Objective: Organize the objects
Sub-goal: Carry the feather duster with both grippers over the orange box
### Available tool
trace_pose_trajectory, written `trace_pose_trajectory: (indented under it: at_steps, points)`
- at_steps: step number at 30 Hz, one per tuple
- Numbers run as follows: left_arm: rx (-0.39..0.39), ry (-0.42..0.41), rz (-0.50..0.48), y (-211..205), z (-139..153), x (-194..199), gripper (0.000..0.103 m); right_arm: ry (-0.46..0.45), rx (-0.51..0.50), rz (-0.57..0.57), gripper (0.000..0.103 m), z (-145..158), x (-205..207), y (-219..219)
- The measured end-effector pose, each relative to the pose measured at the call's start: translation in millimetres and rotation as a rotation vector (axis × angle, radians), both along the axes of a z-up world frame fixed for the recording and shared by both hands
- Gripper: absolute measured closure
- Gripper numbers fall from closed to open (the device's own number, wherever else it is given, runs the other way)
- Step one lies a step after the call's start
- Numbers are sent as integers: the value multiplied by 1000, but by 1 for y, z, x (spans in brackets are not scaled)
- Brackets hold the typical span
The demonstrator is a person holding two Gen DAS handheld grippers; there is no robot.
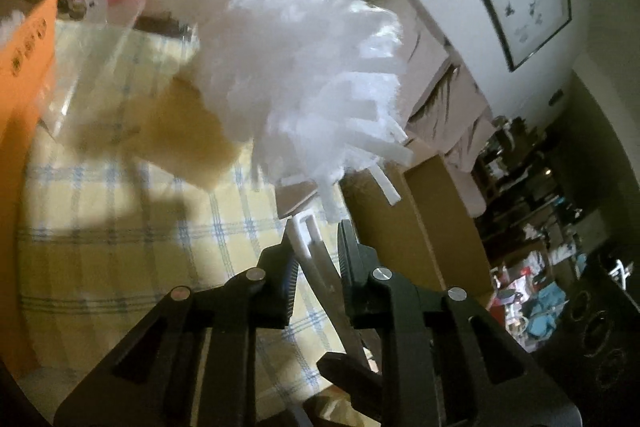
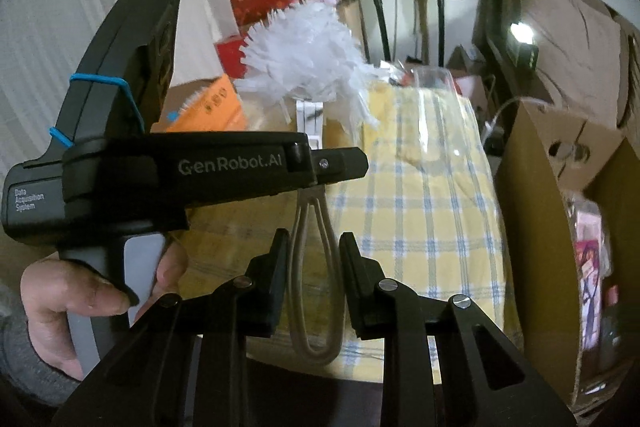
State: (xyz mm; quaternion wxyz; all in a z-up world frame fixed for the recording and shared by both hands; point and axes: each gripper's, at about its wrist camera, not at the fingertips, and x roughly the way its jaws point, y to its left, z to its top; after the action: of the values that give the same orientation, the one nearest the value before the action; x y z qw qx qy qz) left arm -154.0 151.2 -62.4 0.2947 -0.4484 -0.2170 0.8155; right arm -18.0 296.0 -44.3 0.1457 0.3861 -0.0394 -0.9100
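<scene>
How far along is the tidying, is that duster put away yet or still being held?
Not put away yet. The white duster is in the air above the yellow checked cloth, its white handle between the left gripper's fingers. The right gripper brackets the handle's grey loop end, jaws not visibly closed on it. Nothing visibly reads as finished; the clear plastic sleeve lies on the cloth, and placing the duster remains.

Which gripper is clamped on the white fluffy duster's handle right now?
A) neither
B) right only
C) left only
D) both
C: the left gripper pinches the flat white plastic handle just below the white fluffy duster, while the right gripper sits open around the grey looped end without closing on it.
</scene>
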Motion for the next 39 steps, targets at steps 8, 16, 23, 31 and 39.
trace_pose_trajectory:
  at_steps: [8, 16, 23, 31, 39]
  points:
    - [45, 62, 67, -32, 30, 14, 90, 38, -26, 80, 78, 24, 3, -32]
    - [71, 84, 189, -105, 37, 18, 90, 78, -13, 211, 78, 43, -5, -89]
    - [82, 74, 311, -171, 31, 19, 89, 98, 15, 345, 78, 42, -18, -153]
    - [109, 30, 424, -226, 8, 24, 89, 67, 52, 458, 78, 29, -32, -206]
    - [95, -23, 476, -252, -11, 20, 88, 41, 69, 507, 78, 15, -45, -235]
